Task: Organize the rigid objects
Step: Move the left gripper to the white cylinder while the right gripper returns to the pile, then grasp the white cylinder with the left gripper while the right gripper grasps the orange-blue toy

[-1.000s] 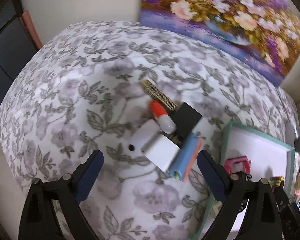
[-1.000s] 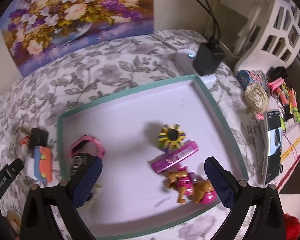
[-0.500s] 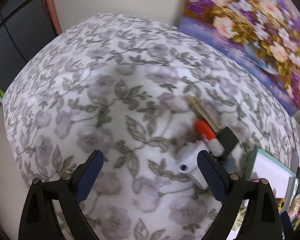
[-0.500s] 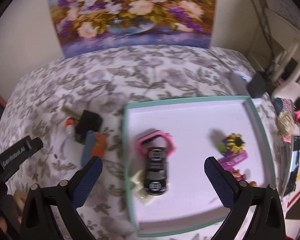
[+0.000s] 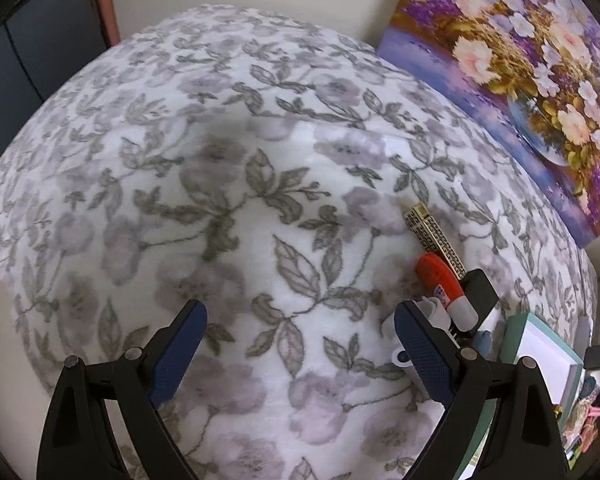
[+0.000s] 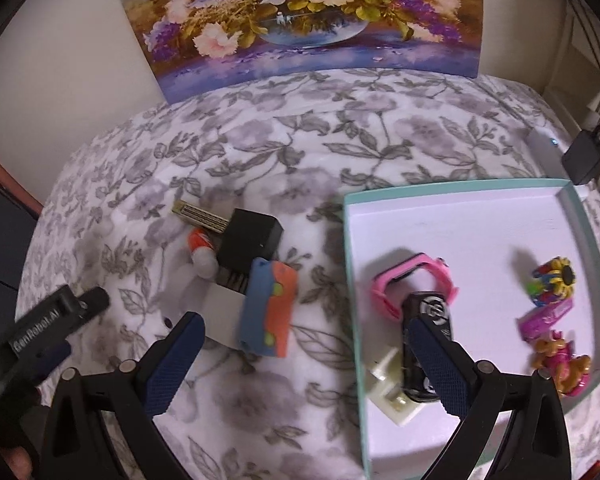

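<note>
A small heap lies on the floral cloth: a blue-and-orange case (image 6: 269, 307), a black box (image 6: 250, 238), a red-capped glue stick (image 6: 201, 251) (image 5: 444, 284), a patterned gold strip (image 6: 201, 216) (image 5: 434, 238) and a white block (image 6: 224, 318). The teal-rimmed white tray (image 6: 452, 216) holds a pink watch (image 6: 414, 280), a black toy car (image 6: 426, 344), a white piece (image 6: 392, 392) and small toys (image 6: 552, 280). My right gripper (image 6: 304, 354) hangs open over the tray's left rim, beside the case. My left gripper (image 5: 300, 344) is open over bare cloth, left of the heap.
A flower painting (image 6: 300, 16) leans on the back wall. A black charger with cables (image 6: 582, 156) sits past the tray's far right corner. The cloth (image 5: 220, 200) drops off at the left, beside a dark cabinet (image 5: 32, 60). Small clutter (image 5: 584, 412) lies right of the tray.
My right gripper has swung left, from above the tray's middle to its left rim, bringing the heap into view. My left gripper has turned left, off the heap, over bare cloth.
</note>
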